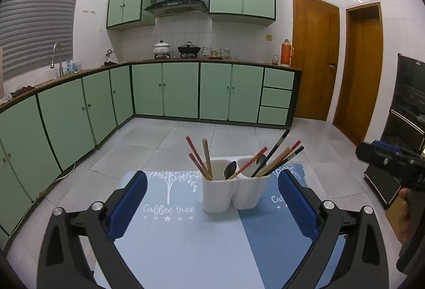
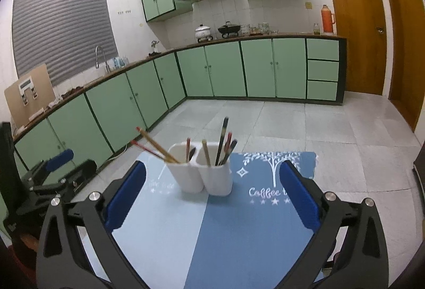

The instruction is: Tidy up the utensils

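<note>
A white two-compartment utensil holder (image 1: 233, 192) stands upright on the blue placemats; it also shows in the right wrist view (image 2: 202, 178). It holds several chopsticks (image 1: 206, 160) and two dark spoons (image 1: 230, 170). In the right wrist view chopsticks (image 2: 156, 146) lean left out of the left compartment and more (image 2: 221, 141) stand in the right one. My left gripper (image 1: 212, 205) is open and empty, just in front of the holder. My right gripper (image 2: 212, 198) is open and empty, also in front of the holder. The other gripper shows at each view's edge (image 1: 390, 160) (image 2: 57, 172).
Two placemats, light blue (image 1: 164, 235) and darker blue (image 2: 255, 230), cover the small table. Beyond the table edge lies grey tiled floor (image 1: 164, 140). Green cabinets (image 1: 180, 89) line the walls. A black cabinet (image 1: 406, 129) stands at the right.
</note>
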Demonstrator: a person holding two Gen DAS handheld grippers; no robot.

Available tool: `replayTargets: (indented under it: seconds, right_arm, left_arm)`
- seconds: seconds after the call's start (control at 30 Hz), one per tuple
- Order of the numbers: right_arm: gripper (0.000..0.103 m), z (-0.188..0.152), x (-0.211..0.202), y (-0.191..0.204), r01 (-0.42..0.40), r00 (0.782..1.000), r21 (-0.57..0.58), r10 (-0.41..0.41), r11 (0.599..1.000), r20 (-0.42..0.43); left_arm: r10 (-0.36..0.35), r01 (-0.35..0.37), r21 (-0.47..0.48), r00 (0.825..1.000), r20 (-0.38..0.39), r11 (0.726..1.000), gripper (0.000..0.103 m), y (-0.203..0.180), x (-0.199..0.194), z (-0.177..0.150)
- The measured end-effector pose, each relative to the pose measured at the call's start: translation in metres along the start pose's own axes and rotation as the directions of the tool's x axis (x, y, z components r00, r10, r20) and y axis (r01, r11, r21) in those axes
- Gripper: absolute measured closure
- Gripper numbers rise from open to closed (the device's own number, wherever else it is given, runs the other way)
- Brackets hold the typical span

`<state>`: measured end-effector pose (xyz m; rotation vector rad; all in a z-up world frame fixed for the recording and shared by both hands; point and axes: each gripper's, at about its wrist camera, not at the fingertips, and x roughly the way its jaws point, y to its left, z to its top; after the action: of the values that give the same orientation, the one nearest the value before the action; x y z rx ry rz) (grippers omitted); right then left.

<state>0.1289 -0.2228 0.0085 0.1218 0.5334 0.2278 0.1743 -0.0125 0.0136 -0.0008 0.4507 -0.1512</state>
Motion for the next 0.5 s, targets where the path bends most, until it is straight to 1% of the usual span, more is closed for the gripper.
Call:
replayTargets:
  seconds: [0.1,0.3,0.5]
  right_arm:
    - [0.005,-0.008,-0.007,0.009,-0.014,1.0,-0.019,0.014,1.0,0.0]
    - [0.005,-0.012,-0.022,0.024,-0.032,0.999,-0.059,0.033,0.998,0.019]
    - [0.005,-0.011,-0.03,0.033,-0.041,0.999,-0.084,0.044,0.996,0.026]
  left_arm:
    - [-0.005,0.005,-0.009,1.0,0.002,1.0,0.006,0.0,-0.011,-0.007]
    - [-0.016,0.016,-0.013,1.0,0.008,1.0,0.006,-0.002,-0.028,-0.01]
    - [0.003,-0.003,-0.009,0.999,0.035,1.0,0.006,-0.004,-0.043,-0.011]
